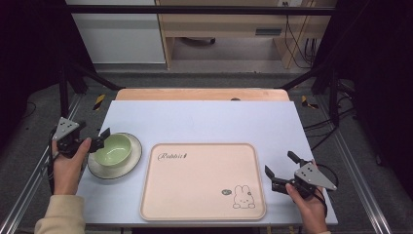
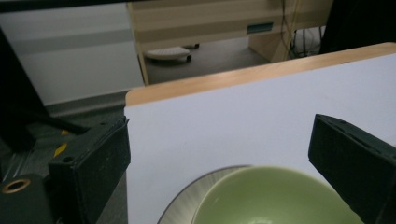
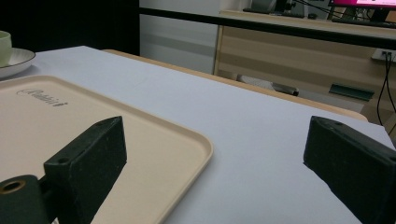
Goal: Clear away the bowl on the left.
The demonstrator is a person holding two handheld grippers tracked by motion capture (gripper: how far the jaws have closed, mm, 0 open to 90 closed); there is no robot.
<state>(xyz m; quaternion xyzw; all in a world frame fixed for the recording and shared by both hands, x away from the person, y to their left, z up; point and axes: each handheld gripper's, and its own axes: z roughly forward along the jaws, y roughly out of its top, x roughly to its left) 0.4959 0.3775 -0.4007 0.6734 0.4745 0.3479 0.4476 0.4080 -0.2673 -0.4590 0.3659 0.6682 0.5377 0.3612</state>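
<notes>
Two grippers wait with jaws spread; the left gripper [image 1: 100, 139] frames the pale green ceramic bowl [image 1: 113, 149] on its grey round saucer [image 1: 132, 161]; looks like the approach step; next, close on the rim; the right gripper [image 1: 278, 171] idles beside the beige plastic tray [image 1: 195, 195].

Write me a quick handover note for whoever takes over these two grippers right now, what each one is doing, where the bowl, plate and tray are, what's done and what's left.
Left gripper: jaws open, at the left rim of the green bowl, holding nothing.
Right gripper: jaws open, empty, hovering just off the right edge of the tray.
The bowl sits on the plate, left of the tray on the white table. The tray carries nothing.
Done: nothing moved, as far as things lie now.
Left: probably close on the bowl or plate and shift it onto the tray; that is my guess from the left gripper's position.
</notes>
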